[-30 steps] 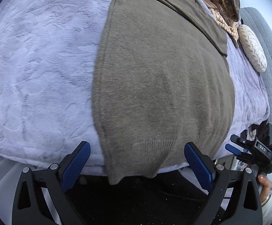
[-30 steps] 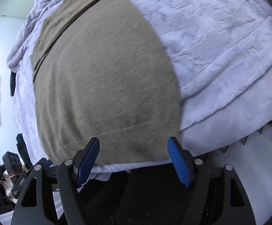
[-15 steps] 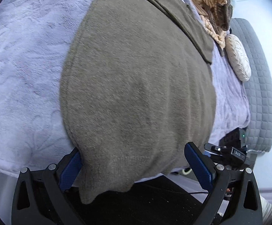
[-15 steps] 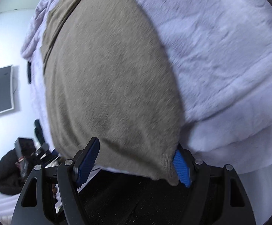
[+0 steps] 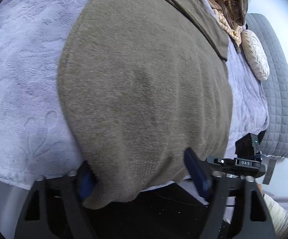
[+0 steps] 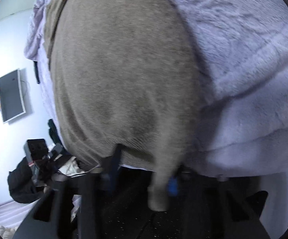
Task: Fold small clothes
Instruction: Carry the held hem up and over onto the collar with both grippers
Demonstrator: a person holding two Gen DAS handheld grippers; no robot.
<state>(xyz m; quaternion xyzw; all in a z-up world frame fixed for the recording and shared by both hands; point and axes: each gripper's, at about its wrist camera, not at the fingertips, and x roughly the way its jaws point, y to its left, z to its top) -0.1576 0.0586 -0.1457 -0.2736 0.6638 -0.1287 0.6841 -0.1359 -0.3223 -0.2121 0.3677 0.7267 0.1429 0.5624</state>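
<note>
Gripping sweater (image 5: 144, 91) hem at lower frame, both views.
Left gripper (image 5: 142, 177) fingers spread wide astride a corner; right gripper (image 6: 144, 173) narrowed, closure unclear, blurred. Sweater flat on blanket (image 5: 24, 79).

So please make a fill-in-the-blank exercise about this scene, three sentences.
1. The garment lies on a ___ blanket.
2. The pads of the left tool are ___ in colour.
3. Beside the cream pillow lies a ___ quilt.

Missing words: lilac; blue; grey
</note>
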